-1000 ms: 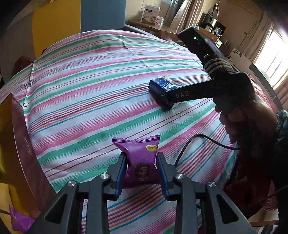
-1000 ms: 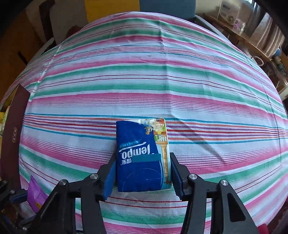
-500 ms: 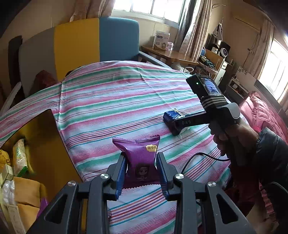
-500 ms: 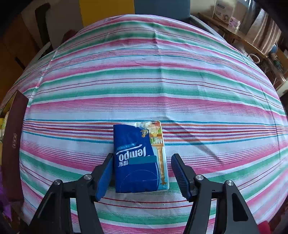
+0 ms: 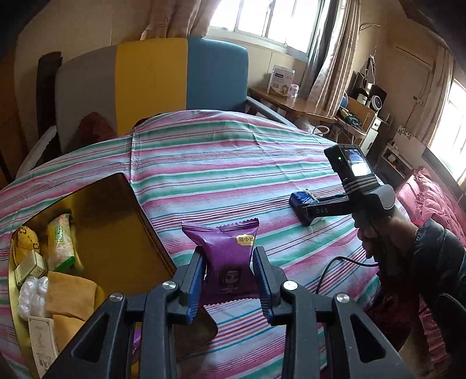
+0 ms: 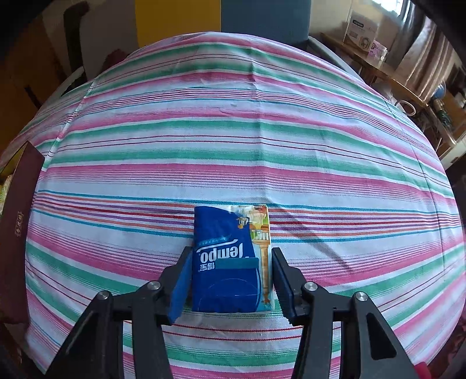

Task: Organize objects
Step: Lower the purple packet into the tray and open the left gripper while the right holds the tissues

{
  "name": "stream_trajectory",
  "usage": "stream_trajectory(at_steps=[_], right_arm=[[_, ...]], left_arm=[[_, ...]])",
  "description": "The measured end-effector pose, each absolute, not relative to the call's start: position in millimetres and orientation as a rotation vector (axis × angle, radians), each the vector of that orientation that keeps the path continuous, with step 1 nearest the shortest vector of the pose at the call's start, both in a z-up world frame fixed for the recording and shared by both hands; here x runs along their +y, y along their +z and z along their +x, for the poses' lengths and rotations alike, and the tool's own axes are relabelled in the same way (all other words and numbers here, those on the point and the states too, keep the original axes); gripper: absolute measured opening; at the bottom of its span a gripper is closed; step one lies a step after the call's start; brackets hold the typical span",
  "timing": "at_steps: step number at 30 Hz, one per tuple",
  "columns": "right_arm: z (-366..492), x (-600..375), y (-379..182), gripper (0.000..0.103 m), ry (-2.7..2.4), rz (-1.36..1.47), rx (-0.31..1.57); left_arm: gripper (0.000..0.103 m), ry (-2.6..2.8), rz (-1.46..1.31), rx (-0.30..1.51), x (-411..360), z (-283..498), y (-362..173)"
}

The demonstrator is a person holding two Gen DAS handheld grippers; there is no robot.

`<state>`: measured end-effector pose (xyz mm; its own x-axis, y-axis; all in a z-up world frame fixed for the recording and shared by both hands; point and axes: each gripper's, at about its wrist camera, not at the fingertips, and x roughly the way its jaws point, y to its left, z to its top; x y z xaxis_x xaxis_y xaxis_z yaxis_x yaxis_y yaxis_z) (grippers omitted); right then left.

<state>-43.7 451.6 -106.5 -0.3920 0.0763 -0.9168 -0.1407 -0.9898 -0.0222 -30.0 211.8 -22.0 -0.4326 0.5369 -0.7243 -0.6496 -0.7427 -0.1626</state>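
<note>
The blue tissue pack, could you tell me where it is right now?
The blue tissue pack lies on the striped tablecloth, between the closing fingers of the right gripper.

a grey, yellow and blue panelled headboard (image 5: 163,75) stands at twelve o'clock behind the pink, green and white striped cloth (image 5: 221,163). a white printed carton (image 5: 281,80) sits on a wooden side table (image 5: 291,103) at one o'clock, beside beige curtains (image 5: 329,52) under a bright window (image 5: 262,17).
</note>
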Motion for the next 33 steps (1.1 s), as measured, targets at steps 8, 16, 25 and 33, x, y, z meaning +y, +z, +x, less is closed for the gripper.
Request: stream_trajectory(at_steps=[8, 16, 25, 33], right_arm=[[-49.7, 453.6, -113.5, 0.052, 2.506, -1.66, 0.066], [-47.5, 449.5, -114.1, 0.052, 2.493, -1.673, 0.024], [-45.9, 446.3, -112.2, 0.052, 2.493, -1.663, -0.023], [-46.1, 444.8, -112.1, 0.052, 2.506, -1.67, -0.023]], left_arm=[[0.033, 2.225, -1.05, 0.149, 191.1, -37.7, -22.4], [0.033, 2.245, -1.168, -0.022, 143.6, -63.7, -32.1], [0.033, 2.321, -1.277, -0.244, 87.7, -132.0, -38.0], [0.033, 2.318, -1.368, -0.212, 114.9, -191.0, -67.7]])
